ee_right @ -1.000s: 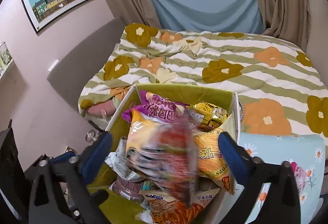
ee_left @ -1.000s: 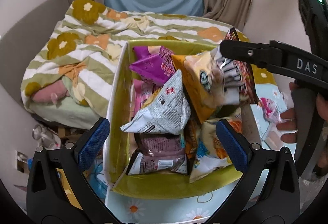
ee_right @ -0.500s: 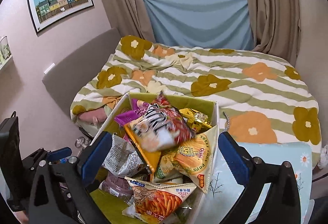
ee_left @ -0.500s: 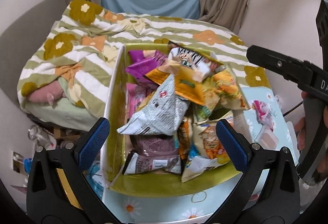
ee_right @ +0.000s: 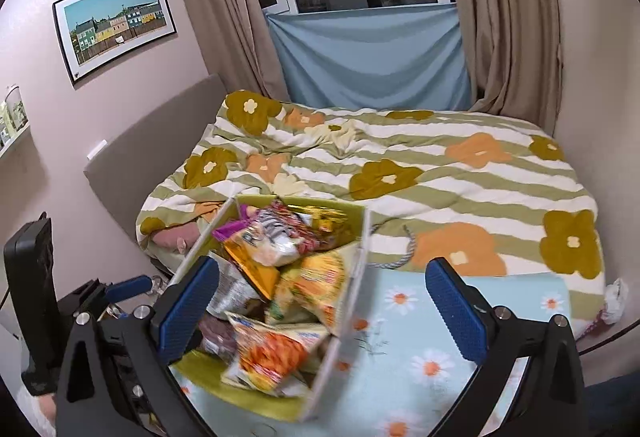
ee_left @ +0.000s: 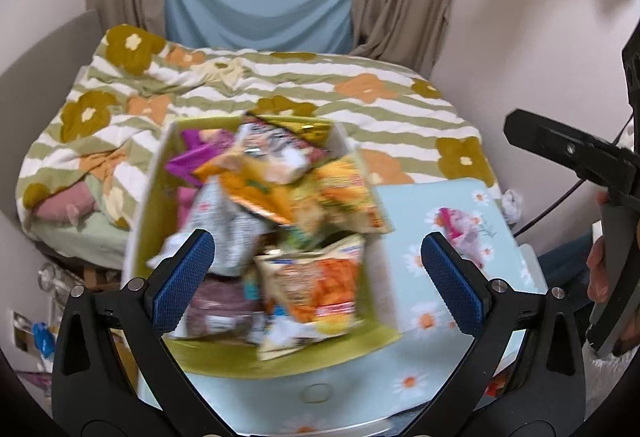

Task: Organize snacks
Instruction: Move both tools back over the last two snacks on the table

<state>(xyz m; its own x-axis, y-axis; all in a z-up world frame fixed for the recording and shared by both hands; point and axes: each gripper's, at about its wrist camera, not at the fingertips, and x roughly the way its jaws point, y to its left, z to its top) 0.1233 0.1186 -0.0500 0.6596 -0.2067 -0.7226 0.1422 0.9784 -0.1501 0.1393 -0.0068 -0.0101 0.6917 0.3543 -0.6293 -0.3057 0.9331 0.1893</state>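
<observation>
- Left gripper [ee_left: 318, 269] is spread wide, blue pads [ee_left: 182, 281] empty, nothing between them; it hovers above the near end of the box.
- Right gripper [ee_right: 320, 305] is just as wide apart and empty, its view aimed over the box's right wall and the daisy-print surface [ee_right: 440, 349].
- Between the left pads sits the orange snack bag [ee_left: 320, 289], lying on top at the near end of the green box [ee_left: 152, 197].
- The box sits at 6 o'clock of the flowered bed [ee_right: 440, 177], heaped well over its rim.
- At 12 o'clock in the pile, the zebra-striped packet [ee_left: 276, 141] perches on a yellow-orange bag [ee_left: 256, 193], loose and tilted.
- Risk one: that top layer looks unstable; a nudge to the box or a bag below could send packets sliding over the right wall.
- Risk two: slick, puffy bags may squirt out of a shallow pinch or burst under a hard one.
- Risk three: both views are smeared with motion, so a grab made now could land on the wrong bag.
- At 3 o'clock, a pink wrapper [ee_left: 454, 227] lies outside on the daisy print, not yet sorted.
</observation>
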